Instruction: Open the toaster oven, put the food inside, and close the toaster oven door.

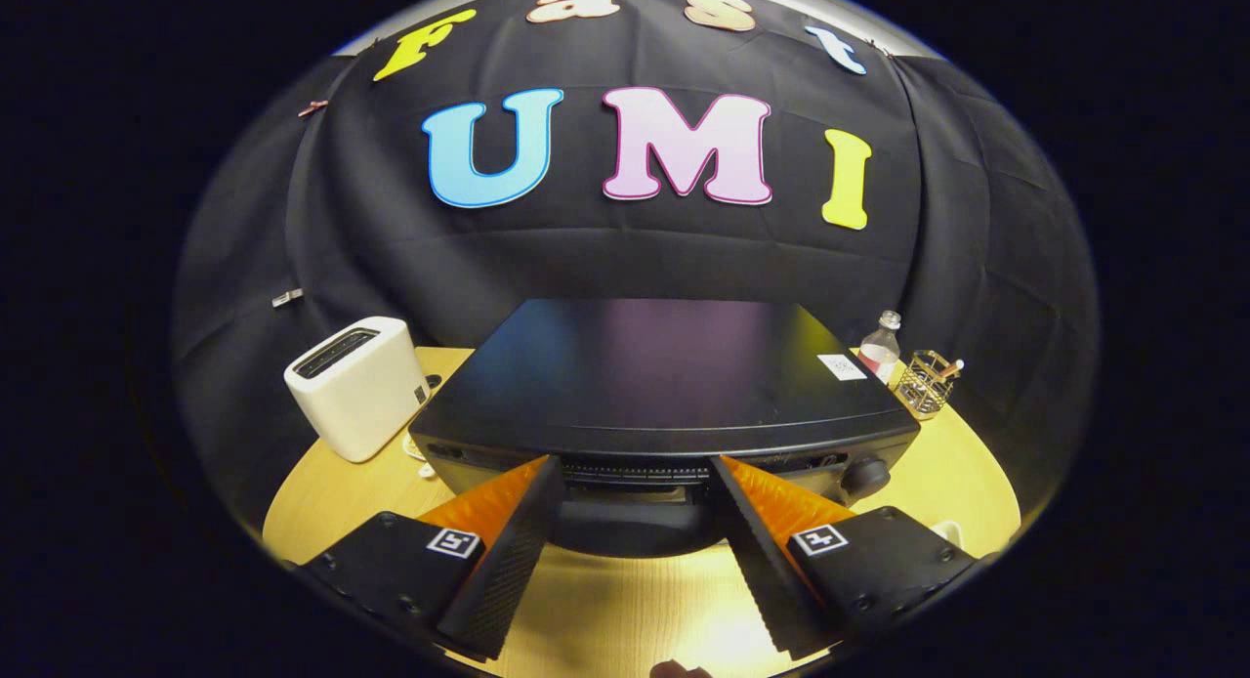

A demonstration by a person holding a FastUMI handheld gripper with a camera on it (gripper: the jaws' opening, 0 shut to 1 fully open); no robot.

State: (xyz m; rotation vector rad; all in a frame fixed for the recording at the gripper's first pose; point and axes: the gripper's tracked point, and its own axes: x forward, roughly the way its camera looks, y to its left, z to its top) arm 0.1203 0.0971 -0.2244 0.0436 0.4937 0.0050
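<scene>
- Your tool (635,473) is spread wide, its fingers gripping nothing, tips at the upper front edge of the oven (664,385).
- The oven sits on the bench (625,600) straight ahead; its knob (865,476) is just beyond your right finger.
- A toaster (354,385) stands left of the oven.
- A bottle (881,346) and wire holder (926,383) stand to its right rear.

dim overall, lit from above; soft purple sheen across the top of the toaster oven (664,365); front face under that top sunk in deep shadow; bright glare on the wooden table (635,600) just in front of the toaster oven; strong fisheye bulge, bending the table rim and cloth folds around it; sharp focus, no motion blur.
</scene>
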